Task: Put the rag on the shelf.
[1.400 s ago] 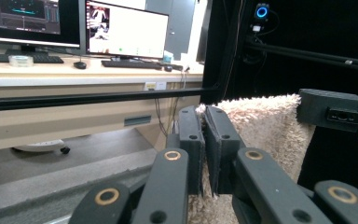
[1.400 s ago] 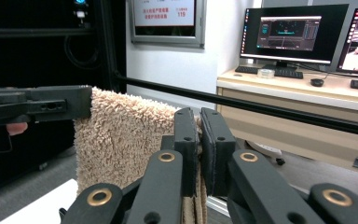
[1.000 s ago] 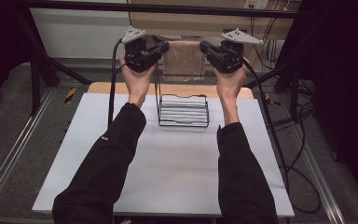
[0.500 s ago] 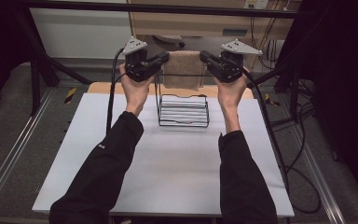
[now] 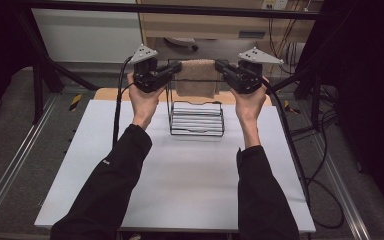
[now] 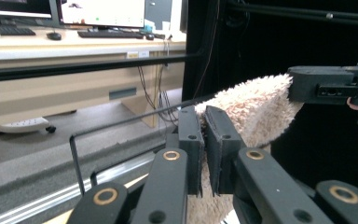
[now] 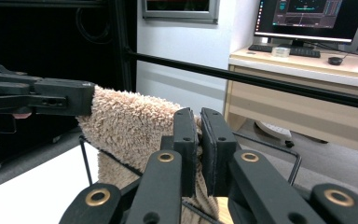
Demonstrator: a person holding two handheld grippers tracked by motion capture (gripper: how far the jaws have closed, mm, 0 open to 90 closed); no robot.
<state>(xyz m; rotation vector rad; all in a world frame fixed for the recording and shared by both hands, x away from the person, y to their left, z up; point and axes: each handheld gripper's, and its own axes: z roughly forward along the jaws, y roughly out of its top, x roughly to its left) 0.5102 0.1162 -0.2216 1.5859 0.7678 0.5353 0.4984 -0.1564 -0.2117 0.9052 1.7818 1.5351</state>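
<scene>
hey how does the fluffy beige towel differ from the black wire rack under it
The towel is soft, fuzzy and beige; the wire rack is rigid, thin black wire. The towel hangs in the air, stretched between the left gripper and right gripper; the rack stands on the white table. Both sit centred at the table's far end.

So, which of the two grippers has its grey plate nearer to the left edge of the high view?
The left gripper. It is shut on the left corner of the beige towel above the wire rack; the right gripper pinches the other corner.
</scene>
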